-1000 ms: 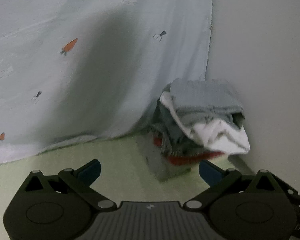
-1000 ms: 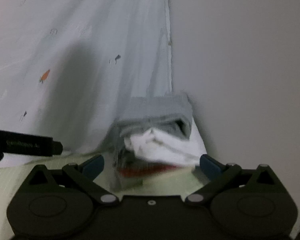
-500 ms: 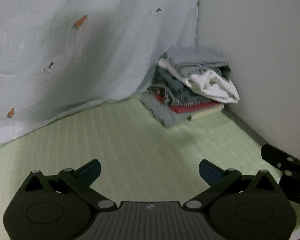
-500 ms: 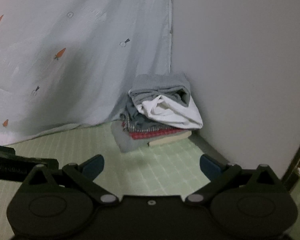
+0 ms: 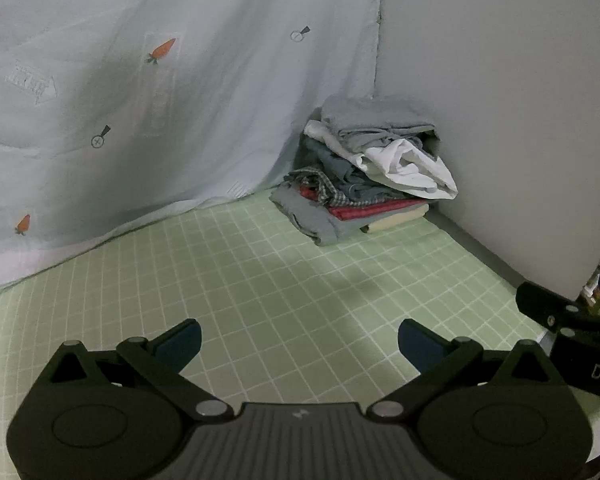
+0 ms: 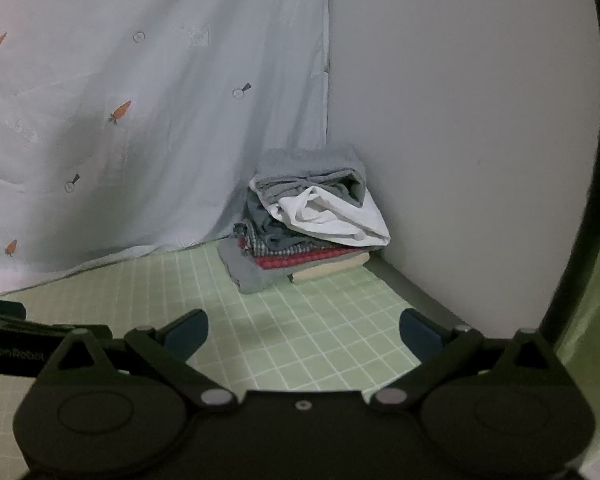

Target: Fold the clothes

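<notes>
Pale green sheet with a white grid [image 5: 260,280] covers the flat surface across the lower half of both views; whether it lies on a bed or a mat cannot be told. A light blue cloth printed with small orange carrots [image 5: 140,100] hangs over the upper left of each frame, and a plain grey wall [image 5: 500,100] fills the upper right.

Task item: the stack of folded clothes [image 5: 360,184] sits right of centre in the left wrist view and at centre in the right wrist view [image 6: 308,224], pushed into the corner where cloth meets wall. Likely reason: the corner backs the pile on two sides and leaves the open sheet free for folding. Layers, bottom up: cream, red, checked, grey, then a white garment [image 5: 408,168] sagging loosely forward, with a grey folded piece [image 5: 372,116] on top. The white layer looks the least tidy; judge it the likeliest to slide.

Your left hand-held gripper [image 5: 299,342] is spread wide and holds nothing, low at the bottom of the frame, well apart from the stack. Your right hand-held gripper [image 6: 304,332] is likewise released and empty. The two sit side by side, each seen at the edge of the other's view.

Judgement: the stack looks finished; no unfolded garment shows in either view.
</notes>
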A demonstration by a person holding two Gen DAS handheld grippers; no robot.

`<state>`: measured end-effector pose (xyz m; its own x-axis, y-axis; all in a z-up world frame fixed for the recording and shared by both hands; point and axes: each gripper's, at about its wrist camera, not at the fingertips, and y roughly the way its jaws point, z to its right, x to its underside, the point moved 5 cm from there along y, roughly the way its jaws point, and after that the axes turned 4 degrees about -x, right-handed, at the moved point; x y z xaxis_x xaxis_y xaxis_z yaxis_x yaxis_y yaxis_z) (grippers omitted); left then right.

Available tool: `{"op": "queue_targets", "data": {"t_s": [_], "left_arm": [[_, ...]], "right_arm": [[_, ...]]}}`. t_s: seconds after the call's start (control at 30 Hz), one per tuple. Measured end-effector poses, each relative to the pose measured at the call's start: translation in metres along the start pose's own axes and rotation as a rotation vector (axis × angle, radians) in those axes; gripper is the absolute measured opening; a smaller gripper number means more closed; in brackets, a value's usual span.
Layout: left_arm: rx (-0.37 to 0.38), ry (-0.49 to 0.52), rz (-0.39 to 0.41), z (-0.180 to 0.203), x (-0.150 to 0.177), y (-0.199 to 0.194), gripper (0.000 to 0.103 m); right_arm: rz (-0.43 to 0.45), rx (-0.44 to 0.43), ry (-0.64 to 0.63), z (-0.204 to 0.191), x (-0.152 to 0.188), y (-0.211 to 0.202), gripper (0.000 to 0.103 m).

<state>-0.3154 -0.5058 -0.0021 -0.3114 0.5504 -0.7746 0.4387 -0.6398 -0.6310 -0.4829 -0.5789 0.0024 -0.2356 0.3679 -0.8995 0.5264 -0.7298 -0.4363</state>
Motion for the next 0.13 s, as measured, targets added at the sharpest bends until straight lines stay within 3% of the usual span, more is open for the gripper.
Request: {"op": "queue_targets", "data": {"t_s": [0.13], "left_arm": [[0.007,-0.002,-0.001,-0.0004,0.0017,-0.0021,0.103]], "right_arm": [[0.002,0.006,-0.008,-0.0028,0.0017,-0.0041,0.103]]}}
